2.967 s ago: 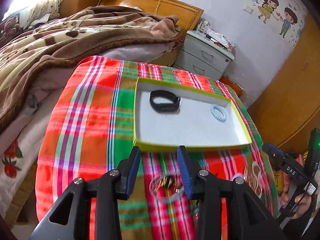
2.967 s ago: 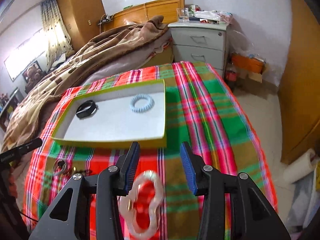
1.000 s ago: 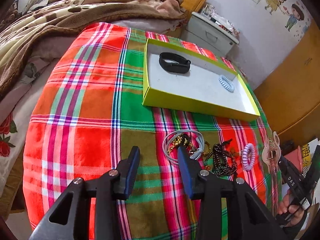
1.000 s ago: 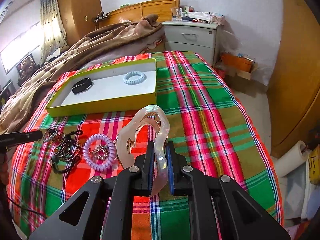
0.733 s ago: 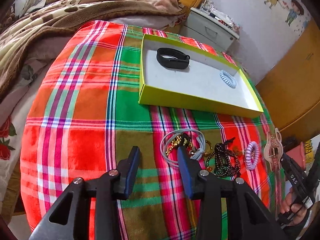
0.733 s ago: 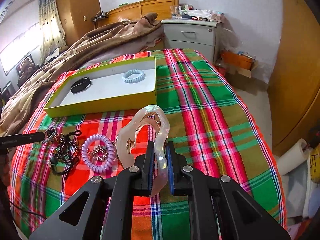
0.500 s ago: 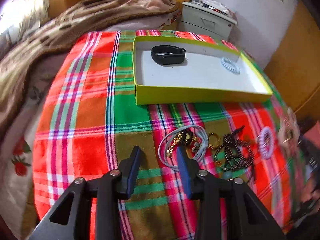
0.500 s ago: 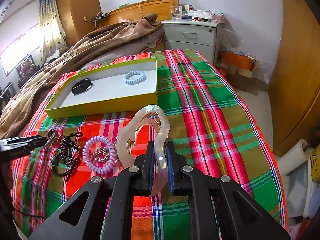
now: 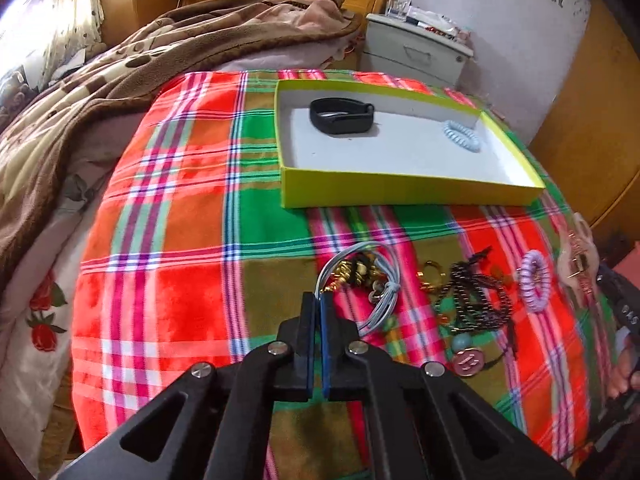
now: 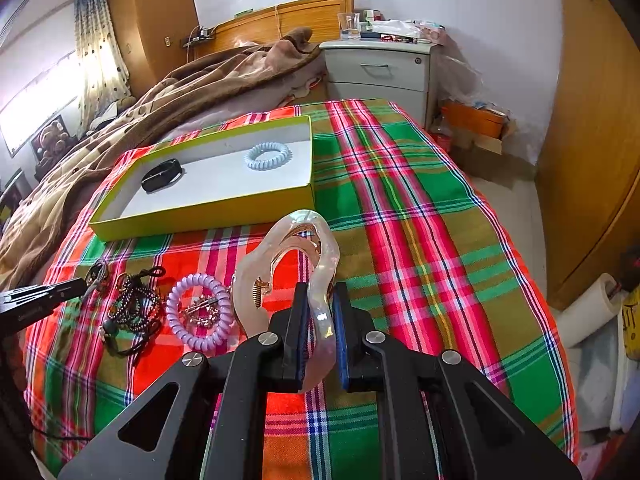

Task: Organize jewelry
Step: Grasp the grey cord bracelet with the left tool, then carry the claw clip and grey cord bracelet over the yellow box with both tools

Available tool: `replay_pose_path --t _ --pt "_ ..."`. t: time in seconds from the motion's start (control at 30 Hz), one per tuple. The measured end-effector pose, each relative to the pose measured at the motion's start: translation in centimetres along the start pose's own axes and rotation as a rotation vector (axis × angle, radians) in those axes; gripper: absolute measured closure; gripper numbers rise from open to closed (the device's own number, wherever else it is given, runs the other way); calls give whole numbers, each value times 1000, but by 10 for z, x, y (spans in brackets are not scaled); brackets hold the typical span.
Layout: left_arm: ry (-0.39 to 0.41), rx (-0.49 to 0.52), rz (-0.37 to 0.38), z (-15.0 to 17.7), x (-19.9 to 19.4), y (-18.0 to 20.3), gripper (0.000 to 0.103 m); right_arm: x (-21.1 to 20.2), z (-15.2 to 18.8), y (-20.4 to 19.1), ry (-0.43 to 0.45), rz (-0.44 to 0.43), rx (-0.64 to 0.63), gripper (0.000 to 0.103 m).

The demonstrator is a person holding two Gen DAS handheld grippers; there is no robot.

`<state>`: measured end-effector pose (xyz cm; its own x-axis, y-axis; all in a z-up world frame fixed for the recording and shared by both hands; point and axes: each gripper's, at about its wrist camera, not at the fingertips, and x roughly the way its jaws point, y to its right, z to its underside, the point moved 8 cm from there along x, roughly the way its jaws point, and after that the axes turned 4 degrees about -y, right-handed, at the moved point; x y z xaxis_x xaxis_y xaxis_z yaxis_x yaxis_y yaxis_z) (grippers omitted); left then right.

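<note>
My right gripper (image 10: 319,292) is shut on a pale pink hair claw clip (image 10: 288,252) and holds it above the plaid cloth. My left gripper (image 9: 317,300) is shut at the edge of a grey-blue cord loop (image 9: 360,276) tangled with gold jewelry; the cord seems pinched at its tips. A yellow-green box (image 9: 400,192) holds a black band (image 9: 342,120) and a light blue coil hair tie (image 9: 462,136); the box also shows in the right wrist view (image 10: 208,216). A dark bead necklace (image 9: 472,300) and a purple coil tie (image 10: 200,306) lie on the cloth.
The plaid cloth (image 9: 180,200) covers a raised surface with drop-offs all round. A bed with a brown blanket (image 9: 140,56) lies at the left and back. A grey nightstand (image 10: 380,68) stands behind. A wooden wardrobe (image 10: 592,140) is at the right.
My left gripper has closed from open onto the edge of the grey-blue cord loop. My right gripper keeps holding the claw clip, nearly still.
</note>
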<state>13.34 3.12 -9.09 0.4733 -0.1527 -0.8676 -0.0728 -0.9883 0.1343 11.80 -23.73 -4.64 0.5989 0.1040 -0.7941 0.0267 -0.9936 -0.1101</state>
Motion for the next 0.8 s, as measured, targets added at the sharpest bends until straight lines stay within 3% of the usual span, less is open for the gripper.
replay_pose_path --t 0.33,0.8 --pt "90 -3 90 -12 -33 13 101 -3 -1 1 9 1 7 91" --pt "122 -8 158 -24 -50 24 101 -11 -6 0 32 -1 11 91"
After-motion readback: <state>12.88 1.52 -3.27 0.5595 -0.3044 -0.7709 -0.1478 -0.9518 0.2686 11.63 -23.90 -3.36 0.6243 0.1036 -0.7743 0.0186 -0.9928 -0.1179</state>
